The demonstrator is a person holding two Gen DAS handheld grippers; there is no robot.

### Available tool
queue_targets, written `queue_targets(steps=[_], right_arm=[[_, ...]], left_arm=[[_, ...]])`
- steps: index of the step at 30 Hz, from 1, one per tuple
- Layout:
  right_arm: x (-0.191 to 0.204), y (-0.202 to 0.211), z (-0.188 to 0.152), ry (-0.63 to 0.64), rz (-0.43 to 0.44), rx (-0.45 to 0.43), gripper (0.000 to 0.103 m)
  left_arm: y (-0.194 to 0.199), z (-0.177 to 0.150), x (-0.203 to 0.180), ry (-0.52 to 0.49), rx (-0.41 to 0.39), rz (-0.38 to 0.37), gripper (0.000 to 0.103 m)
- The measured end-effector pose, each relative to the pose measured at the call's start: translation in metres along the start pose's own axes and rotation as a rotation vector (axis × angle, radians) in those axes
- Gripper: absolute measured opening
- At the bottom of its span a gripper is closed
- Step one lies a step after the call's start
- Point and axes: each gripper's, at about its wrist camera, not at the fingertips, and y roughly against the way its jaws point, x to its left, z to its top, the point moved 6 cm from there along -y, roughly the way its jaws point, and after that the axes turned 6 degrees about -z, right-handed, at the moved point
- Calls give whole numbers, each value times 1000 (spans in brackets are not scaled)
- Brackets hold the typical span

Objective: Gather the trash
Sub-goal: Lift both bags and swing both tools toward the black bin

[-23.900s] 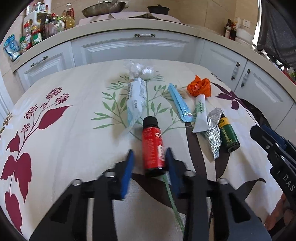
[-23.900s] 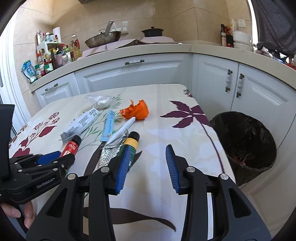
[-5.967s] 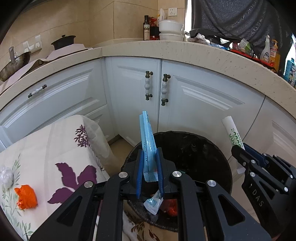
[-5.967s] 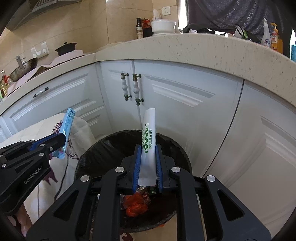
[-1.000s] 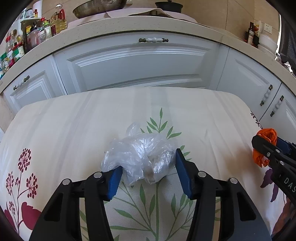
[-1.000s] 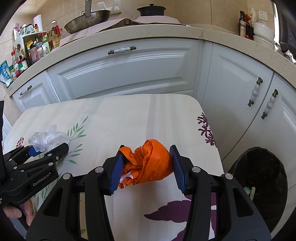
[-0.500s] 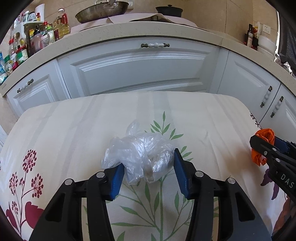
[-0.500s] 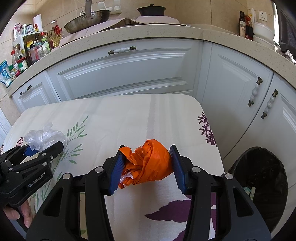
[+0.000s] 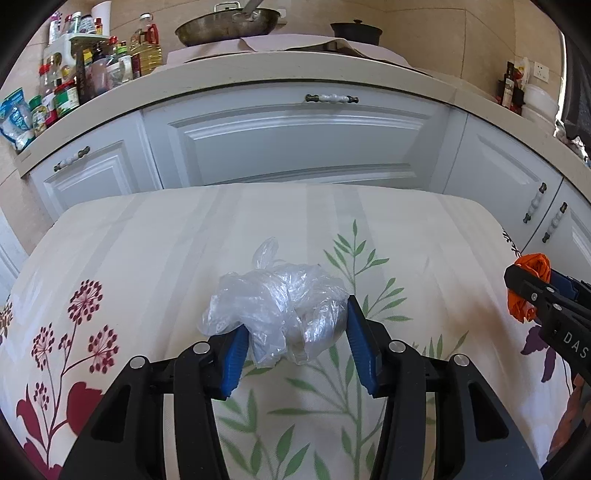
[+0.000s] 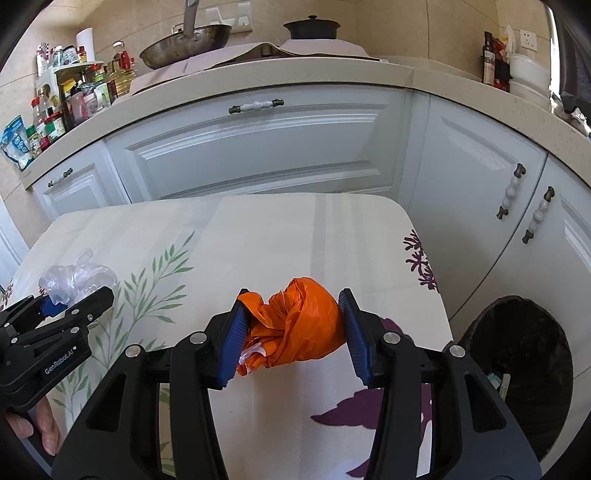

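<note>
A crumpled clear plastic bag [image 9: 280, 306] sits squeezed between the blue pads of my left gripper [image 9: 293, 332], just above the flowered tablecloth [image 9: 155, 251]. A crumpled orange plastic bag [image 10: 295, 325] is pinched between the pads of my right gripper [image 10: 291, 332], over the table's right part. In the right wrist view the left gripper [image 10: 79, 301] shows at the left with the clear bag [image 10: 74, 278] in it. The left wrist view has the right gripper [image 9: 528, 291] at its right edge with the orange bag [image 9: 530, 284].
A black-lined trash bin [image 10: 517, 369] with some trash inside stands on the floor beyond the table's right corner. White cabinets [image 9: 295, 144] run behind the table, under a counter holding a pan [image 9: 225, 26], a pot [image 9: 356, 31] and several bottles [image 9: 92, 70]. A hand [image 10: 44, 432] holds the left gripper.
The left jaws have closed in on the clear bag and raised it slightly off the cloth, drawing back a little. The right gripper has kept still with the orange bag.
</note>
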Motion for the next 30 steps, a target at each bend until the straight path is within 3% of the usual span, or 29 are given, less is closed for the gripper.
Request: queue_targets(steps=[30], right_arm=[[50,76,-53,40,79,-25,47]], left_arm=[[83,-44,16,12,-64,3,49]])
